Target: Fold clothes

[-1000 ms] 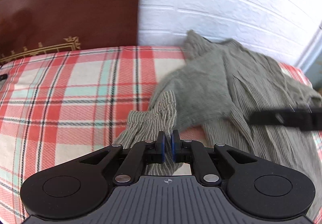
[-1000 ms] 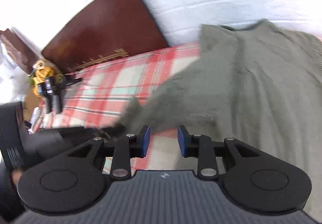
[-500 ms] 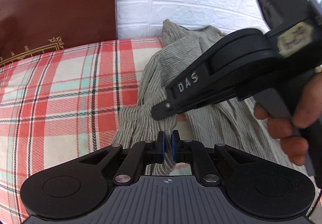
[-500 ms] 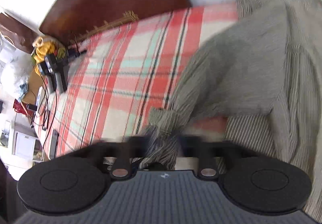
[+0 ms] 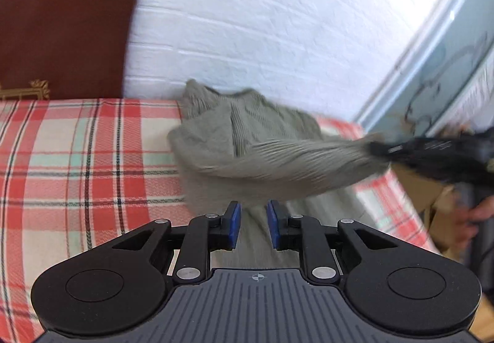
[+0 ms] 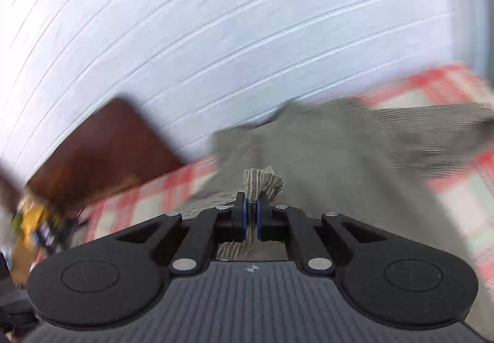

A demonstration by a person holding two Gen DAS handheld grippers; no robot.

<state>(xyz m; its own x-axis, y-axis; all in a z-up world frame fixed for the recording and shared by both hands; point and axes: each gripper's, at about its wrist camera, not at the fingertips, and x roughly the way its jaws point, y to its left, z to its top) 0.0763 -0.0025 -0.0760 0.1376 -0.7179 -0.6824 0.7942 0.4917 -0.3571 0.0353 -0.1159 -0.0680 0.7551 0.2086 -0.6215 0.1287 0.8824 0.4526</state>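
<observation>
**Two grippers, one striped shirt**

Two grippers worked over a grey-green striped shirt (image 5: 247, 139) that lay on the red plaid bedspread (image 5: 77, 158), bunched up against the far white brick wall (image 5: 247, 34), right of a dark brown headboard (image 5: 61, 34).

The left gripper (image 5: 253, 222) hung just above the near part of the shirt, its blue-padded jaws opening — cloth showed beyond the gap, but the pads did not press on it.

The right gripper (image 6: 250, 213) had its jaws clamped together on a fold of the striped fabric, a small tuft poking out past the fingertips. From the left wrist view, that gripper sat at the right, blurred, drawing a sleeve or edge of the shirt out sideways and off the bedspread — a hand (image 5: 475, 216) showed below it. A pale blue panel (image 5: 447, 50) stood at the far right.
</observation>
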